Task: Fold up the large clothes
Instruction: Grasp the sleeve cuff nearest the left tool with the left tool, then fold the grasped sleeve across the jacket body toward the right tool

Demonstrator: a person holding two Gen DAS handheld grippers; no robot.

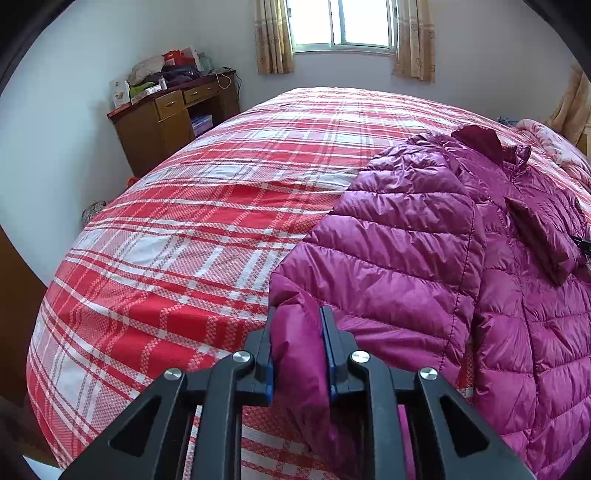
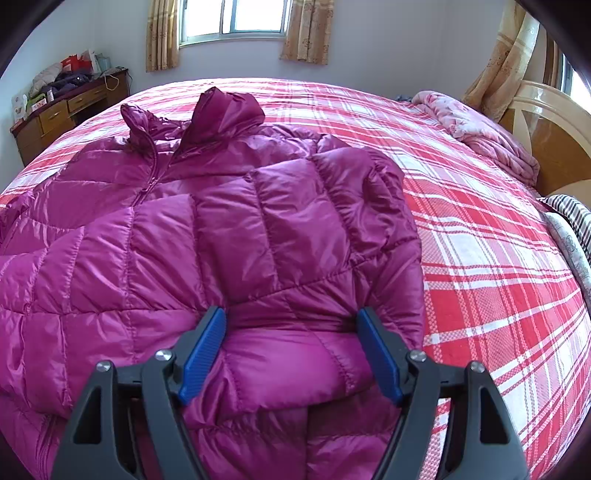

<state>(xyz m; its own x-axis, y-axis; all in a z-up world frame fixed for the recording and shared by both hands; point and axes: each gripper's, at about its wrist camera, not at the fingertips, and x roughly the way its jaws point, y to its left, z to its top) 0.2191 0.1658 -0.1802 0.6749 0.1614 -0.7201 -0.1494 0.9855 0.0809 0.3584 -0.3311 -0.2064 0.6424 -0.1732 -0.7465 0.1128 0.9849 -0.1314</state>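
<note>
A magenta quilted down jacket [image 1: 406,258] lies spread on the red plaid bed [image 1: 184,221], collar toward the window. My left gripper [image 1: 299,314] is shut on the cuff end of the jacket's left sleeve [image 1: 295,354], and the fabric bulges between its blue pads at the jacket's left edge. In the right wrist view the jacket [image 2: 221,221] fills the left and middle, with its right sleeve [image 2: 332,206] folded over the front. My right gripper [image 2: 291,317] stands open and wide over that sleeve's lower end. Puffy fabric sits between its blue pads [image 2: 205,350], whose inner faces show.
A wooden desk [image 1: 173,118] piled with clutter stands by the far left wall under a curtained window [image 1: 343,26]. A pink blanket [image 2: 480,136] lies bunched near the headboard [image 2: 546,136] at right. Striped fabric [image 2: 572,218] hangs at the bed's right edge.
</note>
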